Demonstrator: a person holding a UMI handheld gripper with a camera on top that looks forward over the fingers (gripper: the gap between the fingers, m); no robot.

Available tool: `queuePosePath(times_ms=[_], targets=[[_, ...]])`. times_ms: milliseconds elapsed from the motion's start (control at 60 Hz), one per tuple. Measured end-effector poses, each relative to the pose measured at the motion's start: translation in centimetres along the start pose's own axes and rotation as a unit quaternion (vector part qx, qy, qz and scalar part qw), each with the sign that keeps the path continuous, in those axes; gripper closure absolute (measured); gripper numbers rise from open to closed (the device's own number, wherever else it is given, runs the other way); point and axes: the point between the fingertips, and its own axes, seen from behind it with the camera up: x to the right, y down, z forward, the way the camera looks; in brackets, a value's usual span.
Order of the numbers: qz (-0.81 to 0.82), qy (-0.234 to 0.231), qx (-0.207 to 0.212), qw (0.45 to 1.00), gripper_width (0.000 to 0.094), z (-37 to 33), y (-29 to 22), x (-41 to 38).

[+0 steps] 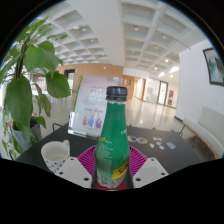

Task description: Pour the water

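A green plastic bottle (113, 130) with a black cap and a yellow-and-white label stands upright between my fingers. My gripper (112, 168) is shut on it, with the magenta pads pressed on the lower body at both sides. A white cup (55, 153) stands on the dark round table (165, 155), to the left of the bottle and just beyond my left finger. The bottle's base is hidden behind the fingers.
A large leafy plant (25, 90) rises at the left of the table. A poster stand (90, 105) is behind the bottle. Small light marks (157, 143) lie on the table to the right. A white seat (207, 130) stands far right in an open hall.
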Motion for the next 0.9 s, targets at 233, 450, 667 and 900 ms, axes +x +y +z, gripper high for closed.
queuePosePath(times_ms=[233,450,667,900], targets=[[0.03,0.007,-0.002,1.0,0.0478,0.8,3.8,0.0],[0.031,0.017,-0.061,0.998,0.0082,-1.0,6.0,2.0],[0.022,0.032,-0.068,0.997,0.0082,-7.9,4.7,2.4],[0.039,0.06,-0.077,0.994,0.0081,-21.1,3.8,2.4]])
